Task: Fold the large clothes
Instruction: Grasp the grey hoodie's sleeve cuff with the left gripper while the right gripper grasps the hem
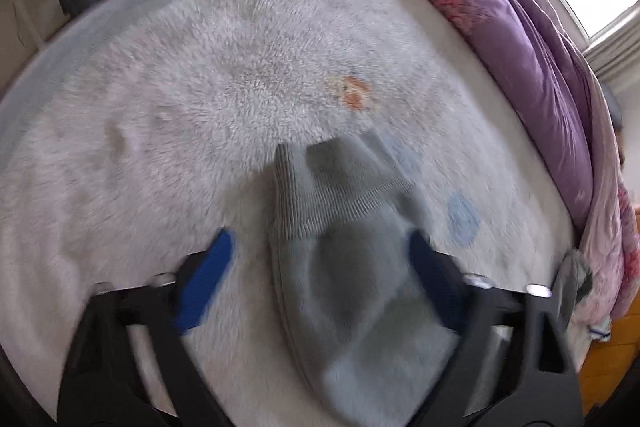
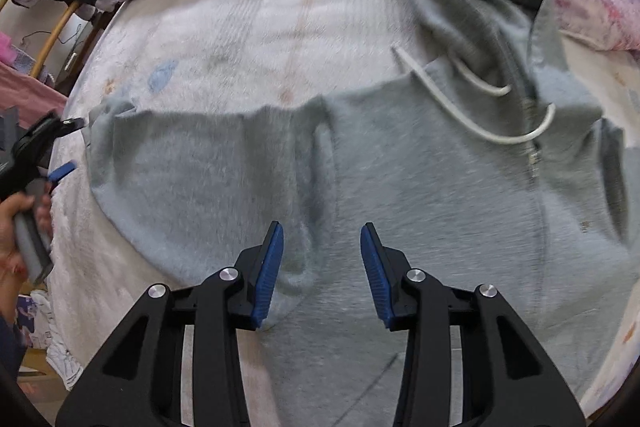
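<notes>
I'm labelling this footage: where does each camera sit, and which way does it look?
Left wrist: on the left hand-held gripper, looking down at the hoodie's sleeve cuff on the fluffy white blanket; its own blue fingers show.
Right wrist: on the right hand-held gripper, looking down at the grey hoodie; at left, the person's hand with the other gripper.
Shared: hoodie sleeve, blanket, purple duvet.

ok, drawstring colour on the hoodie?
White or off-white drawstring against the grey hoodie; clearest in the right wrist view.
</notes>
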Motion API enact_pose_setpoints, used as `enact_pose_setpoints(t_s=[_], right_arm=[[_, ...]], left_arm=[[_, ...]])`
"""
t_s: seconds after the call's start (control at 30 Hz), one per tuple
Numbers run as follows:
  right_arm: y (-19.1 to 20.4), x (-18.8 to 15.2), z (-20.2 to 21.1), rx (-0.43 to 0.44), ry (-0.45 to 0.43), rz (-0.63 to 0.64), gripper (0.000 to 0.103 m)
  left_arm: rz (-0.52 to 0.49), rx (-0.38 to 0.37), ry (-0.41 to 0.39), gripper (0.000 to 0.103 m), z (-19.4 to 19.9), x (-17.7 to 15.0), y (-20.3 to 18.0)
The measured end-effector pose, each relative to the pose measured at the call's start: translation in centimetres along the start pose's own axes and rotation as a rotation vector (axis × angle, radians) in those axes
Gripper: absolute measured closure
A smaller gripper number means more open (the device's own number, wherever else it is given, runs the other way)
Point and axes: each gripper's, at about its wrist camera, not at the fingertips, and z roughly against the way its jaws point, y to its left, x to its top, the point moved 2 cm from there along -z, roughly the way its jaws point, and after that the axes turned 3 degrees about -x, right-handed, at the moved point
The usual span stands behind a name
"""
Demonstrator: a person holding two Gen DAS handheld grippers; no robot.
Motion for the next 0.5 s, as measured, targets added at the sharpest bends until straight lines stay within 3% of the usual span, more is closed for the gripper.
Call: enact_pose_setpoints(t_s=[0.17,0.23,0.27,0.33,0.37,0.5], right_arm=[[-0.3,-0.3,-1.9,0.02,0.019,-0.024,0.065],[-0.5,-0.2,-2.2,0.042,0.019,-0.031,0.065],[-0.5,-0.1,-2.3,0.047,0.018,-0.038,0.066],[-0.7,-0.1,-2.5,0.087,0.023,-0.056,0.069],[-0.7,-0.1,-2.6,0.099,0.023,-0.06,0.071],[-0.6,-0.1,-3.3,0.132,0.036,-0.064,0.087]], left_arm=[[0.01,0.014,0.01,0.025,-2.3,0.5,1.2],[0.008,0.034,0.004,0.036,-2.2,0.6,1.2],[0.009,0.054,0.01,0.046,-2.3,0.7,1.3],[-0.004,0.063,0.002,0.075,-2.0,0.6,1.4],[-0.01,0.039,0.007,0.094,-1.9,0.6,1.5],[-0.089,0.044,-0.02,0.096,-0.2,-0.3,1.4]])
